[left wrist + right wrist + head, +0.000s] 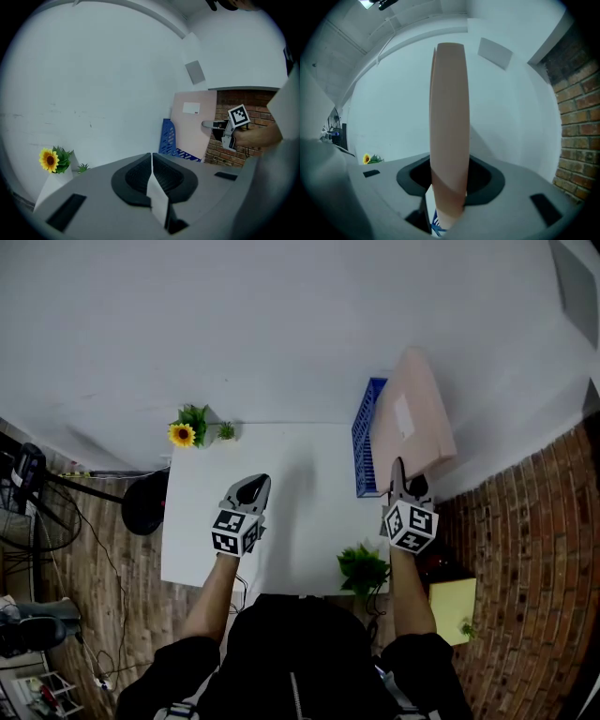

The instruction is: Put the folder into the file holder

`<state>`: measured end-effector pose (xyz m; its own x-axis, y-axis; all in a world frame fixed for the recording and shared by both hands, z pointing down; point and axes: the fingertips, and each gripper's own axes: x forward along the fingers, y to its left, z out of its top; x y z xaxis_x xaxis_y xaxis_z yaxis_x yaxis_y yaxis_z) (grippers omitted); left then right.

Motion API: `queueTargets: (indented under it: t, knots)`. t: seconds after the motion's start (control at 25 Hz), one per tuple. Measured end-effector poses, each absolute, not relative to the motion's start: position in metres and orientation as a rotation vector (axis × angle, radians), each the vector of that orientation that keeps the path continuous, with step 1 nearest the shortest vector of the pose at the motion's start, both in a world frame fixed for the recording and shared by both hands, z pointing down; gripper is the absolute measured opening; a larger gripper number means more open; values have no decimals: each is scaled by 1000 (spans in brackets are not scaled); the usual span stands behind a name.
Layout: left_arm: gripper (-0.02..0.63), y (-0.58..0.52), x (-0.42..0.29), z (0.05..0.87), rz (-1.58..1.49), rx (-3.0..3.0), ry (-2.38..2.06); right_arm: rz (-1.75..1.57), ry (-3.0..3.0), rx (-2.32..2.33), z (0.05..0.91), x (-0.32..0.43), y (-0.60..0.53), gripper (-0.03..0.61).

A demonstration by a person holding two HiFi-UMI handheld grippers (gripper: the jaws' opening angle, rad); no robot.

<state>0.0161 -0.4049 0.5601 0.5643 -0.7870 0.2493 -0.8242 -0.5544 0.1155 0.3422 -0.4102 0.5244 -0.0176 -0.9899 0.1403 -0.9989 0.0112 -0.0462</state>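
A pale pink folder stands upright on edge at the white table's right side, beside the blue file holder. My right gripper is shut on the folder's near lower edge. In the right gripper view the folder rises between the jaws, with a bit of the blue file holder below it. My left gripper hovers over the table's middle, shut and empty. The left gripper view has the folder, the file holder and the right gripper off to the right.
A sunflower pot stands at the table's far left corner, and a green plant near its front right. A black stool is left of the table. A brick wall and a yellow box lie to the right.
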Motion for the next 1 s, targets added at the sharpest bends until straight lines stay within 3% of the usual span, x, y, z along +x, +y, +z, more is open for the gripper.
queueTargets:
  t: [1.0]
  knots:
    - [29, -437, -3, 583, 310, 2537, -1333, 166, -2092, 2207, 578, 339, -434, 178]
